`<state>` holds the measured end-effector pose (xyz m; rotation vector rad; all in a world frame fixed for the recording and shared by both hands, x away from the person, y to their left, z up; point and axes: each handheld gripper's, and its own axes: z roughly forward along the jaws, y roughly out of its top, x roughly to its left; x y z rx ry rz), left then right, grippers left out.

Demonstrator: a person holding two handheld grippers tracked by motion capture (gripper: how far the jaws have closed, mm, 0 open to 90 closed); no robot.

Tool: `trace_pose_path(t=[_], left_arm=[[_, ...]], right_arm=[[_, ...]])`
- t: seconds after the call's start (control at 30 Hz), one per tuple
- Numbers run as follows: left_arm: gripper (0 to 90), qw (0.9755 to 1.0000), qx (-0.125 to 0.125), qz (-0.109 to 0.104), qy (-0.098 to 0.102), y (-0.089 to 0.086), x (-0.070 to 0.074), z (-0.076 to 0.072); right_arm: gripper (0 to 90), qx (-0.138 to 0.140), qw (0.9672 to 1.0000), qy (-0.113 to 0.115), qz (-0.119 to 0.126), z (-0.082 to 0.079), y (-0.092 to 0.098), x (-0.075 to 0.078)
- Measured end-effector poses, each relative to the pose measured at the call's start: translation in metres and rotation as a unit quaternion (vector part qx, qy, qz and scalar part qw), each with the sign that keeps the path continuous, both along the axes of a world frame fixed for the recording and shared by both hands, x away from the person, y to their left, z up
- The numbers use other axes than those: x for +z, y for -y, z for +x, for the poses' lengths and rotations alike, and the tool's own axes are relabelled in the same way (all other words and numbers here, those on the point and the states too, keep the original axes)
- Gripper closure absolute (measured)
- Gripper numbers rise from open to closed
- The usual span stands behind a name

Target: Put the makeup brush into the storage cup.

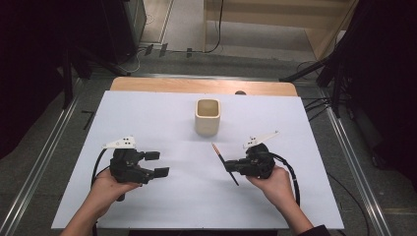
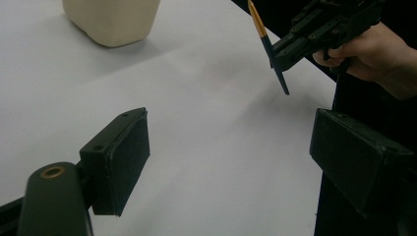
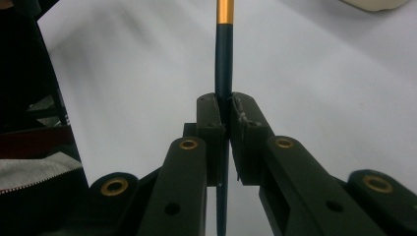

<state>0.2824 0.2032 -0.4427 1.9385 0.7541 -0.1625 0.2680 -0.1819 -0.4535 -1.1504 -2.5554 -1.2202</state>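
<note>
The right gripper [image 1: 231,165] is clenched on a pencil [image 1: 224,163], a slim dark rod with a gold-orange band near its upper end and a reddish tip past the band. Seen along the right gripper's own jaws in the right gripper view, the pencil [image 3: 223,73] runs straight up the middle of the picture, pinched between the two pads partway along its length, so that the long dark shaft and the orange band rise beyond the jaw tips while a shorter dark stretch comes down below the pads, between the jaw arms. In the high view the pencil stands across the jaws, slanted, with the banded end pointing away from the person toward a cream pot [image 1: 207,116] and the dark end pointing back toward the person; the pot stands well apart from the jaw tips, farther up the white table [image 1: 147,118]. In the left gripper view the same pencil [image 2: 269,49] shows beyond the left jaws, off to their right side, lifted clear of the table. The left gripper [image 1: 155,163] is released, its two pads [image 2: 118,160] standing wide apart with bare table between them, and it touches nothing
</note>
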Motion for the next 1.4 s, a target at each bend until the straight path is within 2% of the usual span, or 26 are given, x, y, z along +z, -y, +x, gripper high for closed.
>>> trace_pose_path(t=[0.33, 1.17, 1.4], left_arm=[[16.3, 1.0000, 0.002, 0.007, 0.003, 0.009, 0.000, 0.002], [18.9, 1.0000, -0.001, 0.008, -0.003, 0.035, 0.000, 0.007], [20.1, 0.9999, 0.000, 0.009, -0.005, 0.043, -0.001, 0.009]], right_arm=[[84.4, -0.008, 0.9999, 0.004, 0.014, -0.001, -0.010, -0.002], [84.4, -0.015, 0.9995, -0.002, 0.026, -0.002, -0.030, -0.007], [84.4, -0.019, 0.9993, 0.005, 0.032, -0.003, -0.038, -0.008]])
